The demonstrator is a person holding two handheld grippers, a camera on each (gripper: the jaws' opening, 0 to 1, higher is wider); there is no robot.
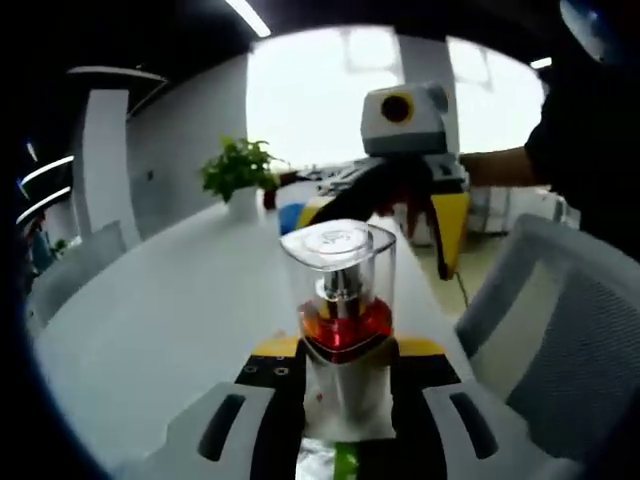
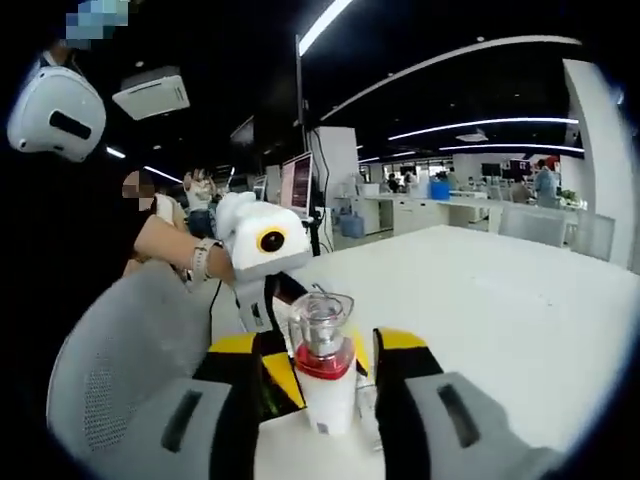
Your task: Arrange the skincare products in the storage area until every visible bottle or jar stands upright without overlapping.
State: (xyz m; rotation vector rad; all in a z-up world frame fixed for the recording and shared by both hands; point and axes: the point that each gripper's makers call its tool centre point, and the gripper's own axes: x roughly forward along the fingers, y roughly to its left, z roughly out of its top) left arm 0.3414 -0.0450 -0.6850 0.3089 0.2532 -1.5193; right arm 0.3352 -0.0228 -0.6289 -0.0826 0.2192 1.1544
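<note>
A skincare bottle (image 1: pixel 340 310) with a clear square cap, red liquid and a pale body stands upright between my left gripper's (image 1: pixel 345 400) black pads, which press on its lower sides. In the right gripper view the same bottle (image 2: pixel 322 375) rises between my right gripper's (image 2: pixel 320 350) yellow-tipped jaws, which stand apart with a gap on each side. The left gripper (image 2: pixel 262 250) sits just behind the bottle, held by a person's hand (image 2: pixel 185 255). Beyond the bottle, the right gripper (image 1: pixel 410 170) faces me with its yellow fingers (image 1: pixel 450 225) spread.
A long white table (image 1: pixel 170 320) stretches away, with a potted green plant (image 1: pixel 240 175) at its far end. A grey mesh chair (image 1: pixel 560 330) stands on the right, and again as the chair (image 2: pixel 110 370) beside the table (image 2: pixel 500 300). Office desks and a monitor (image 2: pixel 297 185) lie behind.
</note>
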